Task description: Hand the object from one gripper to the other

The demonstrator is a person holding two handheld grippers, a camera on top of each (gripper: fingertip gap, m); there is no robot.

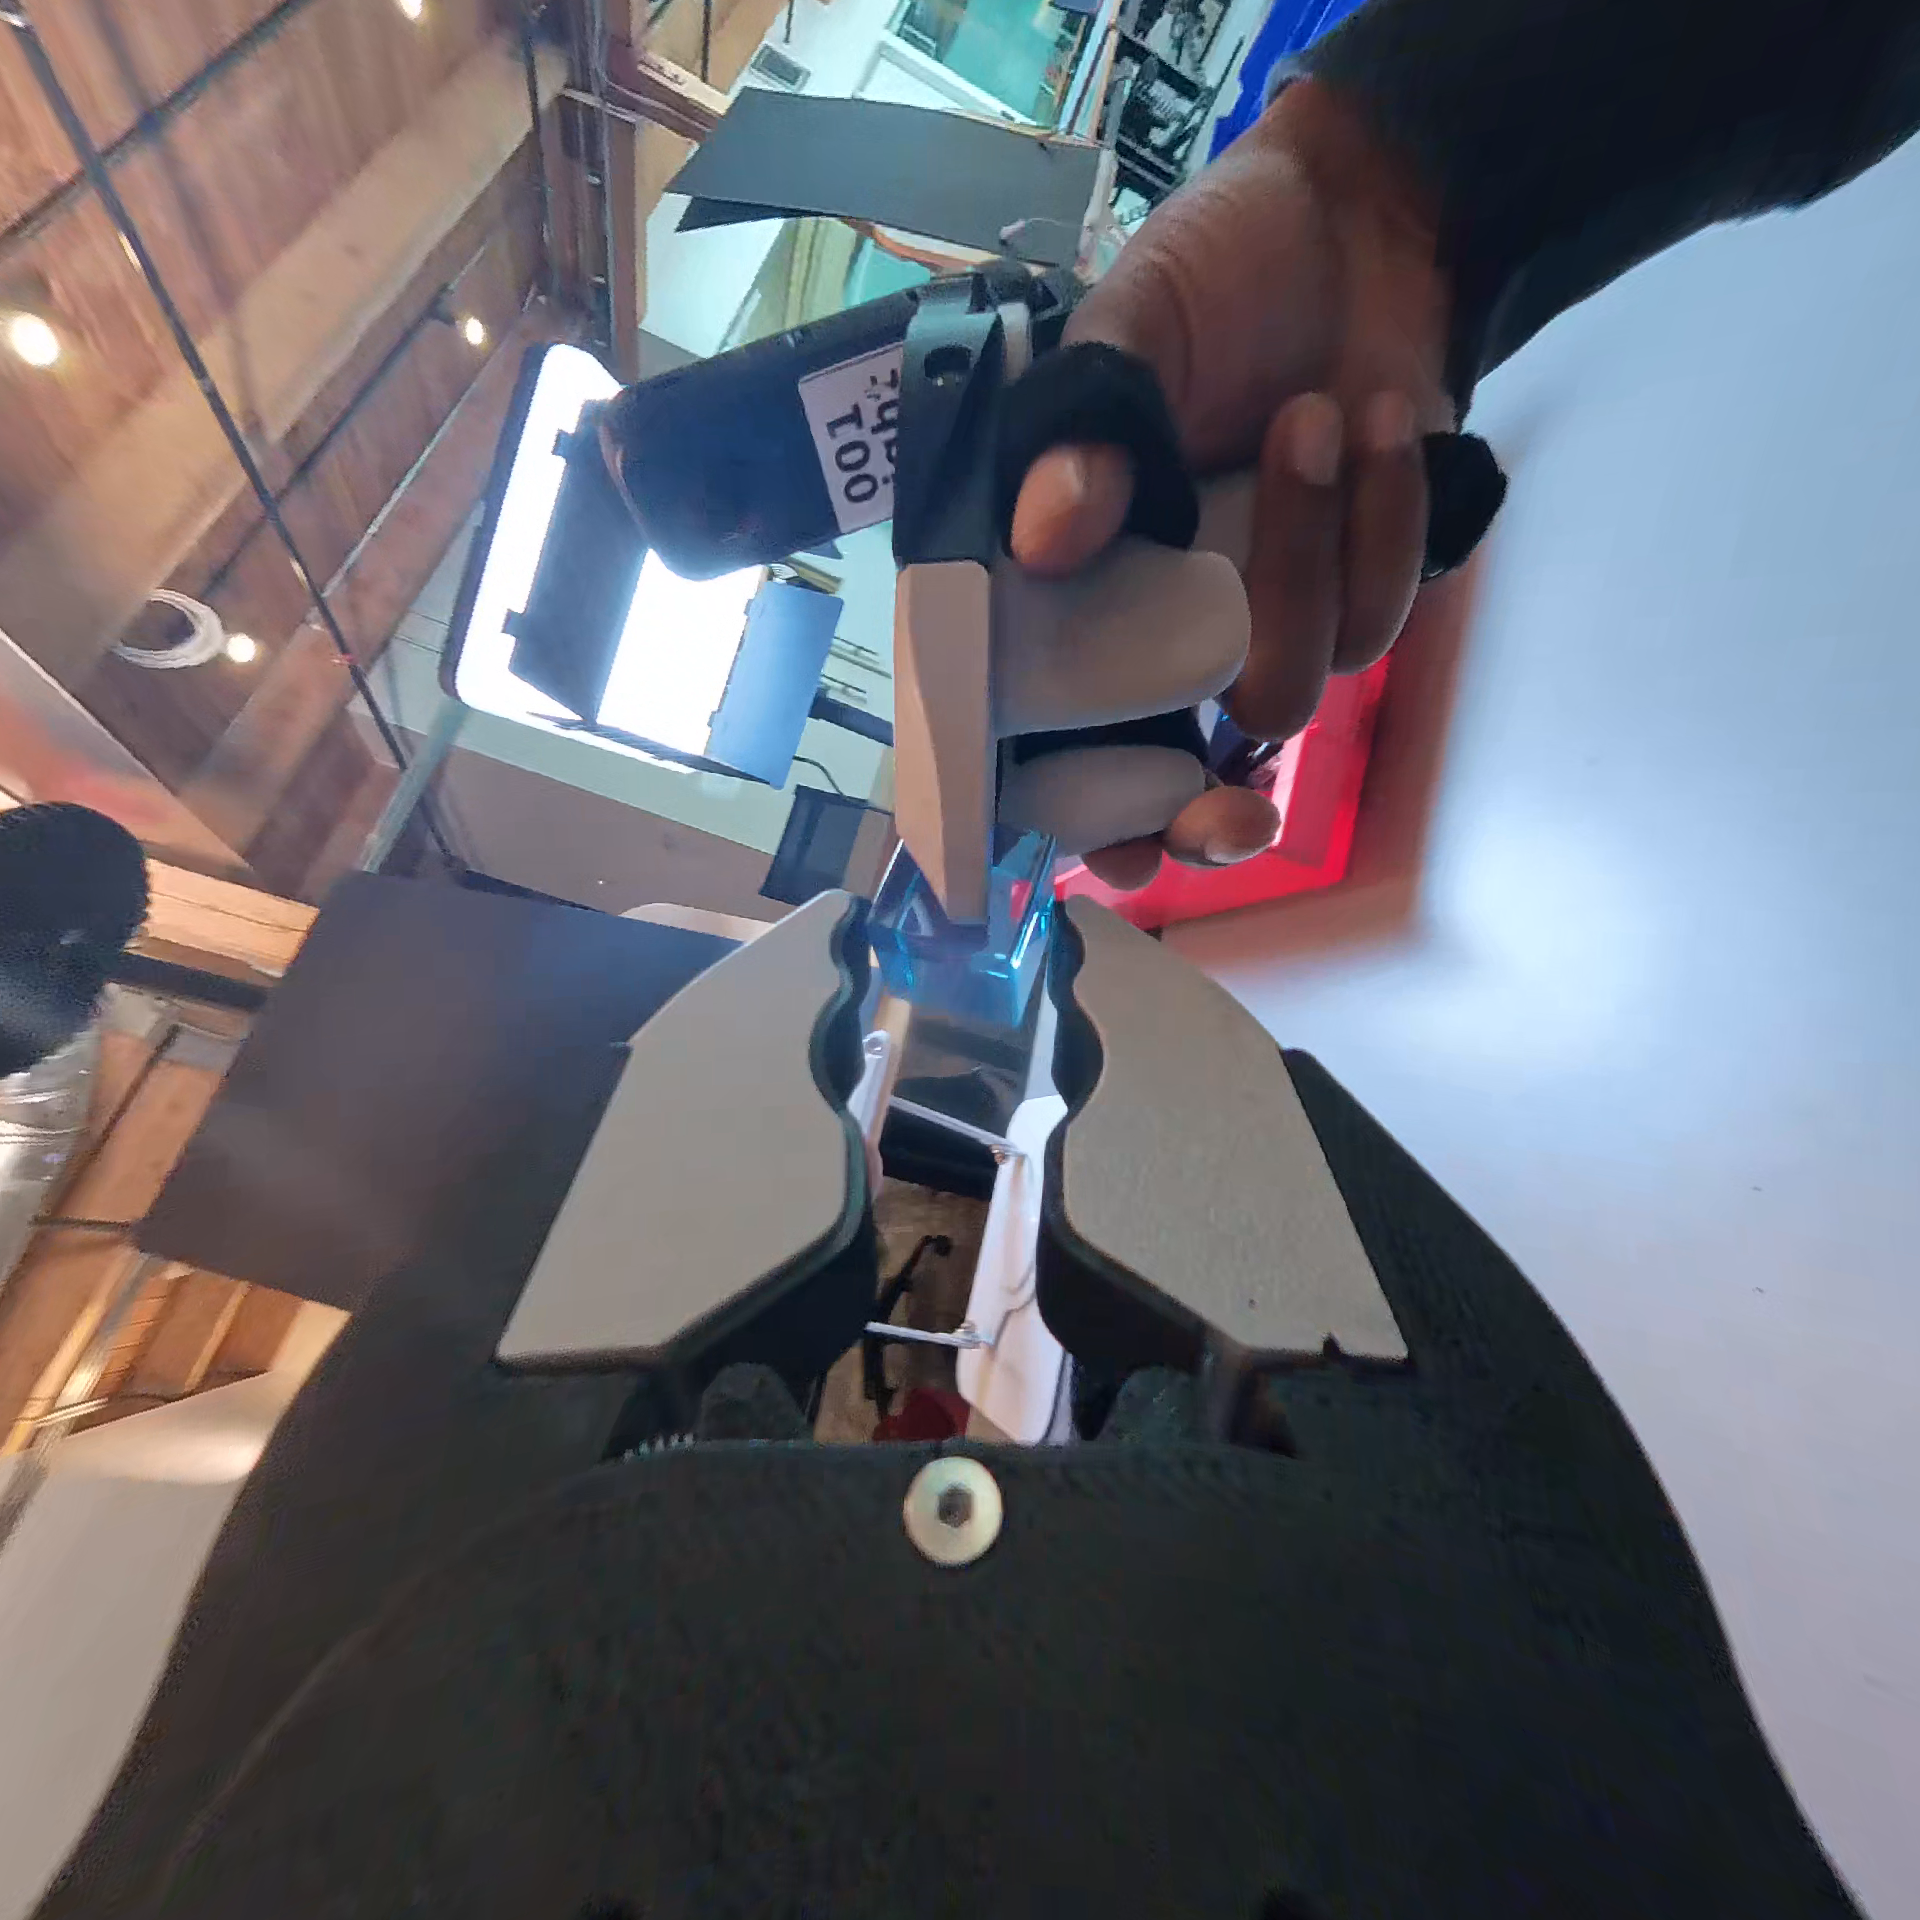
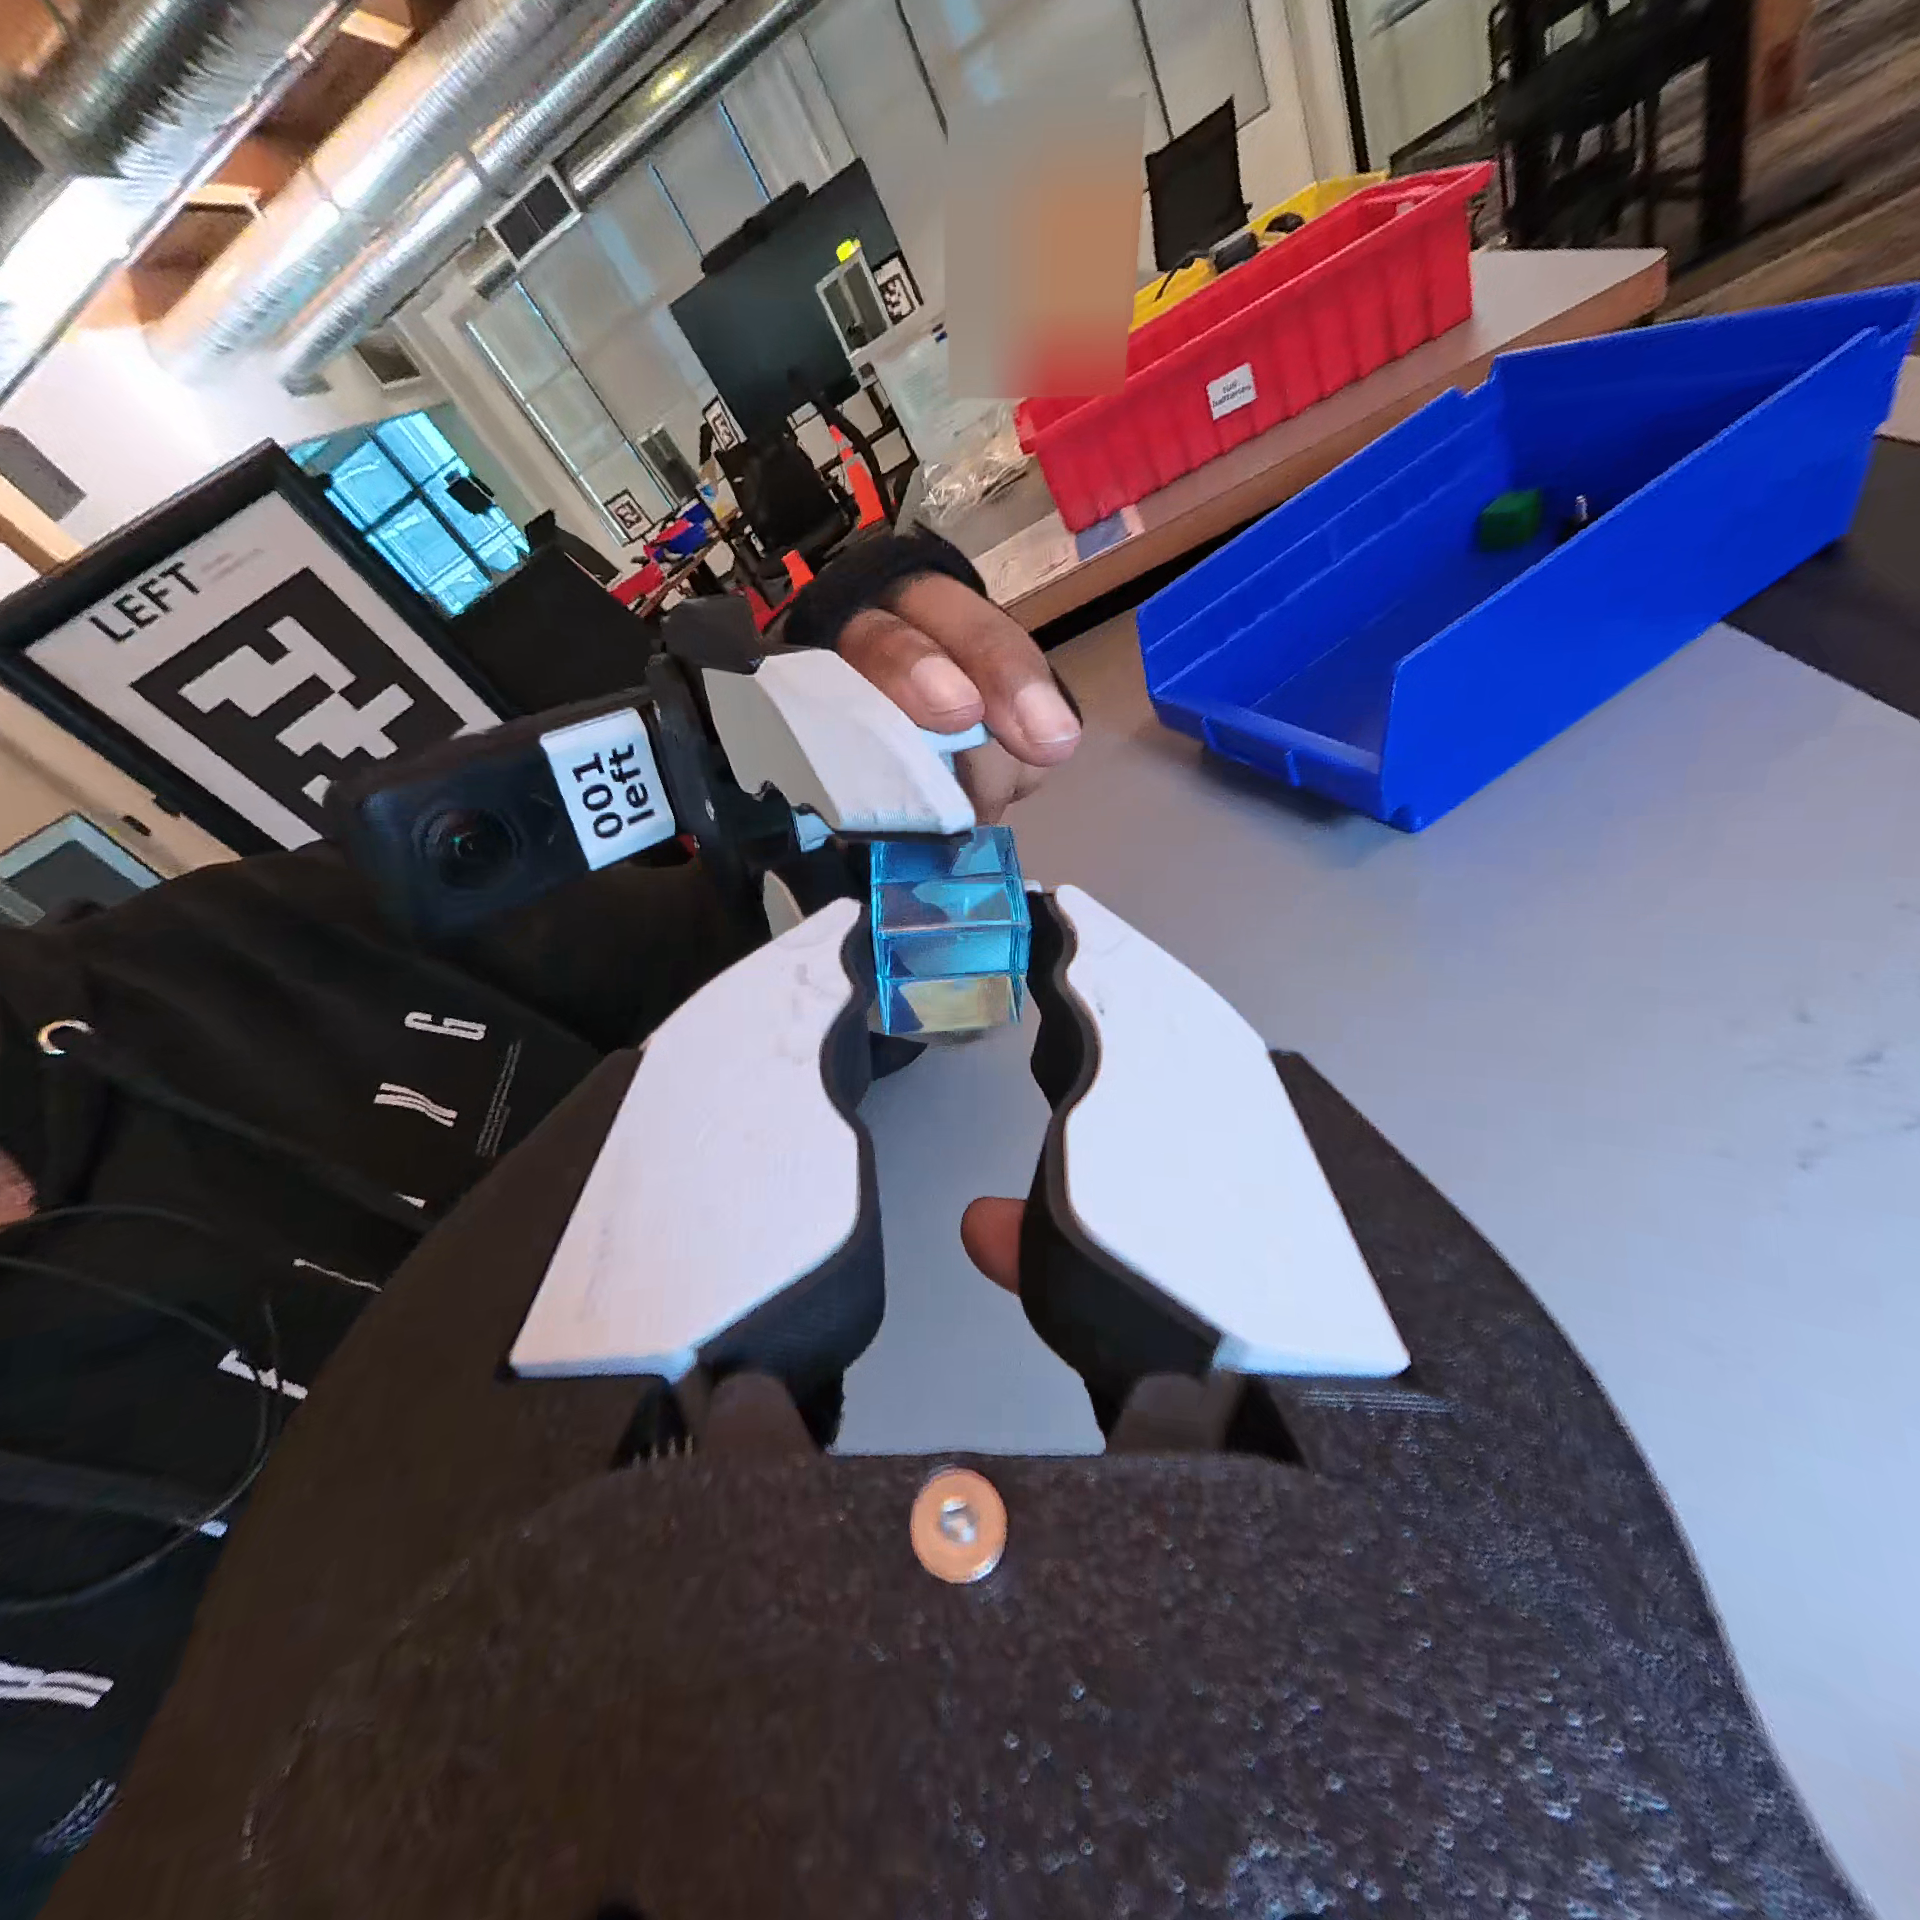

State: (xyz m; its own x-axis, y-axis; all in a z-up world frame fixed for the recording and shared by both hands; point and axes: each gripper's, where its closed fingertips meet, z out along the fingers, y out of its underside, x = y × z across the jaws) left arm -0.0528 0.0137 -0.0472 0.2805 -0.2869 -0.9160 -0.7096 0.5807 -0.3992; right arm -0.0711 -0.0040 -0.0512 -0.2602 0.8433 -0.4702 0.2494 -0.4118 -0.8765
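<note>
A clear blue block (image 2: 951, 940) is held in the air above the grey table (image 2: 1558, 1091). My right gripper (image 2: 948, 930) is shut on its sides at the fingertips. My left gripper comes in from the left, and its white upper finger (image 2: 862, 769) presses on the block's top; its lower finger is hidden. In the left wrist view the block (image 1: 987, 977) sits between the tips of my left gripper (image 1: 956, 935), which touch both of its sides. There the right gripper's finger (image 1: 940, 748) reaches down from above onto the block, held by a hand (image 1: 1278, 395).
A blue bin (image 2: 1455, 665) with a small green cube (image 2: 1510, 516) stands on the table at the right. A red bin (image 2: 1268, 343) stands on a farther table. A black-and-white marker board (image 2: 239, 675) stands at the left. A dark sleeve (image 2: 260, 1091) fills the lower left. Left and right tips are no more than a few centimetres apart.
</note>
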